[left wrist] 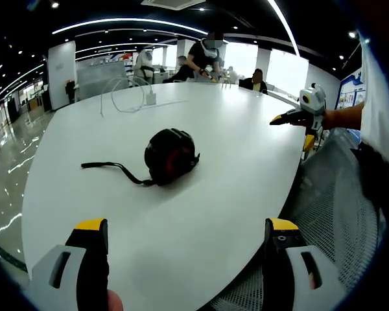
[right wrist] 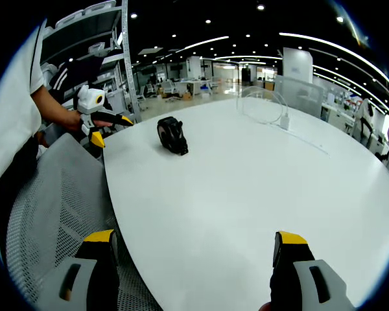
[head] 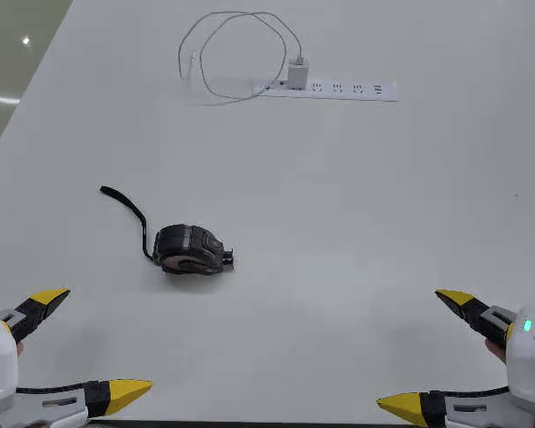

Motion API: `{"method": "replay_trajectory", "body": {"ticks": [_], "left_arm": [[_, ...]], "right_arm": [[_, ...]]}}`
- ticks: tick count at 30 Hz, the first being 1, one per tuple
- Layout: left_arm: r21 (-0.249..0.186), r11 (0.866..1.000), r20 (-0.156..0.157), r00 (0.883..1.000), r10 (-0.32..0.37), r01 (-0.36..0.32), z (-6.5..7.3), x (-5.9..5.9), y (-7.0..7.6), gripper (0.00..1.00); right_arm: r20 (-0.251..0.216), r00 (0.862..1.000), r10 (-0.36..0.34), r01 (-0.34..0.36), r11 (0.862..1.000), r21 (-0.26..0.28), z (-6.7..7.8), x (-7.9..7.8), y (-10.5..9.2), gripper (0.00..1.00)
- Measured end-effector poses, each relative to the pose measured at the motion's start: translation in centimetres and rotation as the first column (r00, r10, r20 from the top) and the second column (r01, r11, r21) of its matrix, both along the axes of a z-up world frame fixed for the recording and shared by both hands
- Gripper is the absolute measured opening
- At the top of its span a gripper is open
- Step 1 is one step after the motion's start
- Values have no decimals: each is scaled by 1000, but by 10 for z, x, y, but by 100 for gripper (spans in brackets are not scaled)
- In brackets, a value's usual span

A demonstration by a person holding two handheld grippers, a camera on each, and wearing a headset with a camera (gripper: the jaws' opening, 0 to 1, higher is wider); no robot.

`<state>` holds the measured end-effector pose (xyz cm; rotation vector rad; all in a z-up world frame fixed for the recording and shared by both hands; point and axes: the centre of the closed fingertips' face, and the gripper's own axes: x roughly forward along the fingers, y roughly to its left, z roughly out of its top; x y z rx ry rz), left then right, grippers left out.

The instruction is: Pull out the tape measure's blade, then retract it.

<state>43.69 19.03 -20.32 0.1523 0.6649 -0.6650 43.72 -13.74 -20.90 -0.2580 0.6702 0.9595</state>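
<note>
A black tape measure point(head: 189, 250) with a black wrist strap point(head: 127, 211) lies on the white table point(head: 339, 205), blade retracted. It lies ahead of the left gripper's jaws as the tape measure point(left wrist: 170, 155), and far off to the left as the tape measure point(right wrist: 172, 135). My left gripper point(head: 82, 343) is open at the table's near left edge, well short of the tape. At the near right edge my right gripper point(head: 428, 350) is open too, holding nothing. In its own view the left gripper point(left wrist: 185, 243) has wide jaws; so does the right gripper point(right wrist: 191, 253).
A white power strip point(head: 334, 88) with a plugged charger point(head: 298, 71) and a looped white cable point(head: 236, 53) lies at the far side of the table. A grey mesh chair point(right wrist: 45, 201) stands by the near table edge. Other people work at distant benches.
</note>
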Motion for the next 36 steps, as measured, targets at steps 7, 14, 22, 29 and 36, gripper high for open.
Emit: {"method": "replay_trajectory", "body": {"ticks": [7,14,22,29,36], "left_arm": [[-3,1000,8,1000,4,-4,1,1,0,99],[-5,1000,7,1000,3,-3,1,1,-1,99],[-5,1000,8,1000,3,-3,2,0,-1,99],[-7,1000,7,1000,2,-2,2,0,-2,98],[-10,1000,6,1000,3,-3,3,-1,-3,98]], "right_arm": [[1,1000,-2,2,1000,-2,0,0,0,99],[4,1000,-5,5,1000,0,0,-1,1,99],[4,1000,-5,5,1000,-2,1,-1,0,99],[7,1000,-8,8,1000,-1,2,-1,1,99],[2,1000,-11,11,1000,0,1,-2,1,99]]}}
